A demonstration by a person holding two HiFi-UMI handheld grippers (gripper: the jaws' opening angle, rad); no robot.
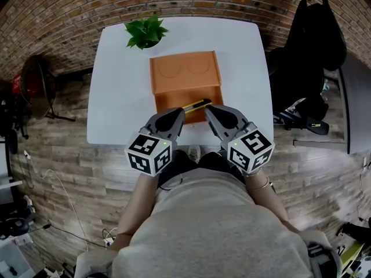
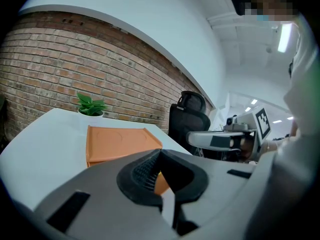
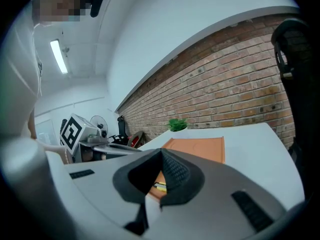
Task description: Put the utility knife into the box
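Note:
The orange box (image 1: 185, 77) lies open in the middle of the white table (image 1: 122, 91), its lid flat on the far side. The yellow and black utility knife (image 1: 197, 105) rests in the box's near part. Between the jaws in the right gripper view, a bit of the knife (image 3: 160, 186) shows against the box (image 3: 197, 149). My left gripper (image 1: 181, 113) is at the table's front edge just left of the knife, jaws shut and empty. My right gripper (image 1: 207, 110) is just right of the knife, also shut with nothing in it. In their own views both grippers (image 2: 159, 154) (image 3: 161, 153) point at the box (image 2: 120, 143).
A small potted plant (image 1: 146, 32) stands at the table's far edge behind the box. A black office chair (image 1: 307, 57) is to the right of the table, and a fan (image 1: 35, 83) is on the floor to the left. A brick wall runs behind.

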